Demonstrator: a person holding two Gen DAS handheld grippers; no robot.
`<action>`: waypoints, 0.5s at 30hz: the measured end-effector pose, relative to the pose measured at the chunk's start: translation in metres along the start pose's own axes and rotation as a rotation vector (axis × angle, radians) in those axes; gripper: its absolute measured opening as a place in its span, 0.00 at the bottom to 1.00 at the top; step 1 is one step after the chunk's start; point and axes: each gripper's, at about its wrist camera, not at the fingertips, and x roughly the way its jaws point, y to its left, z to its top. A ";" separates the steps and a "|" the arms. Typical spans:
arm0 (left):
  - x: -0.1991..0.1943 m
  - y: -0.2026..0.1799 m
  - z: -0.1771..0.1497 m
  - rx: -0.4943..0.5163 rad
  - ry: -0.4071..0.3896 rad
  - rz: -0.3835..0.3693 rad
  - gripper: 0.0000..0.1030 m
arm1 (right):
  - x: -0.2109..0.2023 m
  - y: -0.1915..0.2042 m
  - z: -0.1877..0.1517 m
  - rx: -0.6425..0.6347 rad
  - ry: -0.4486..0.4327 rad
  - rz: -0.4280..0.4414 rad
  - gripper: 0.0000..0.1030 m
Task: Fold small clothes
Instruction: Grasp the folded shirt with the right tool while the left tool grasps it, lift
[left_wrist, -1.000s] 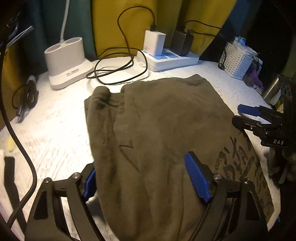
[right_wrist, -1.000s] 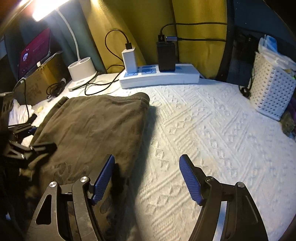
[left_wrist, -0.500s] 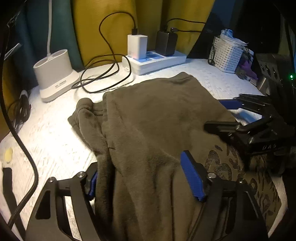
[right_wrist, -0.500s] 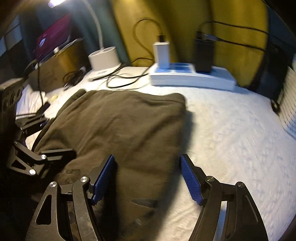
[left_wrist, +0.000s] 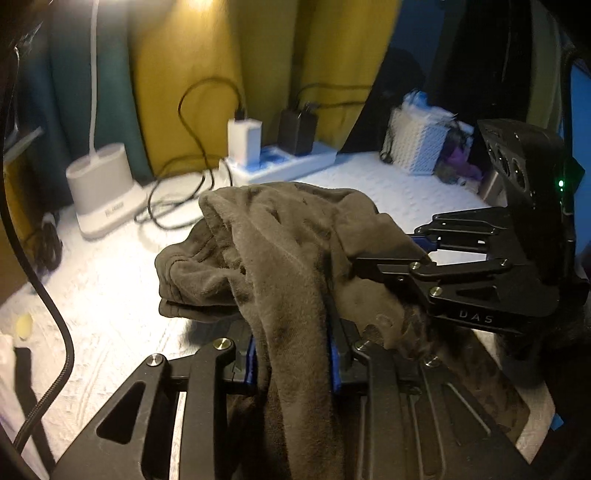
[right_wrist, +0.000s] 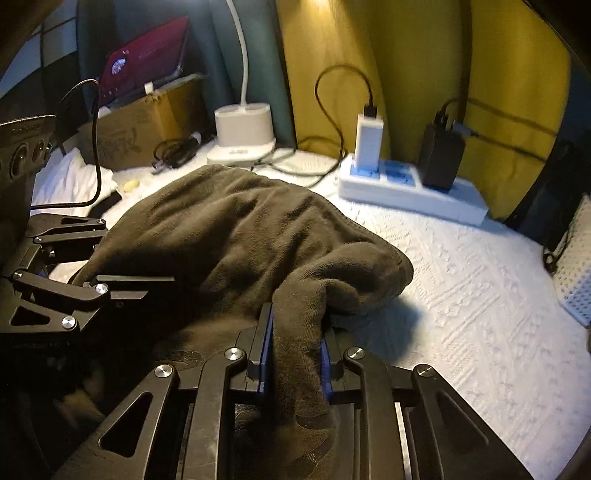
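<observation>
Item: left gripper (left_wrist: 293, 363), blue pads closing on a bunched ridge of the olive-brown garment (left_wrist: 280, 251), cloth pinched between them and nothing else in the gap. Item: right gripper (right_wrist: 295, 354), jaws likewise closing, narrow gap filled by a thick fold of the same garment near its rounded edge. Location of garment: on the white textured cover (right_wrist: 480, 295), near end gathered and raised where both grippers have it, far end draped toward the power strip (right_wrist: 410, 192). Step in hand, as judged: securing the near edge at two points before carrying it over for a fold. Handling advice: let both pairs of pads seat fully before lifting; raise the two hands together and level so the edge stays straight; the plush fabric looks thick and may slip or drag extra layers, so check that only the intended layers are caught. View notes: the left wrist view shows the right gripper (left_wrist: 417, 254) from the side, biting into the cloth, a dark printed patch on the garment at lower right, and a white basket (left_wrist: 417, 147); the right wrist view alone shows the cardboard box (right_wrist: 147, 125) and a red-lit screen, and the clear stretch of cover to the garment's right. The lamp base (right_wrist: 243, 129) appears in both.
</observation>
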 end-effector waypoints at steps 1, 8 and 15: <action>-0.005 -0.003 0.001 0.007 -0.012 0.002 0.26 | -0.006 0.001 0.000 -0.001 -0.012 -0.005 0.20; -0.041 -0.021 0.000 0.021 -0.095 0.004 0.26 | -0.056 0.016 -0.003 0.002 -0.097 -0.036 0.20; -0.084 -0.043 -0.002 0.047 -0.192 0.020 0.25 | -0.106 0.032 -0.008 -0.014 -0.183 -0.068 0.20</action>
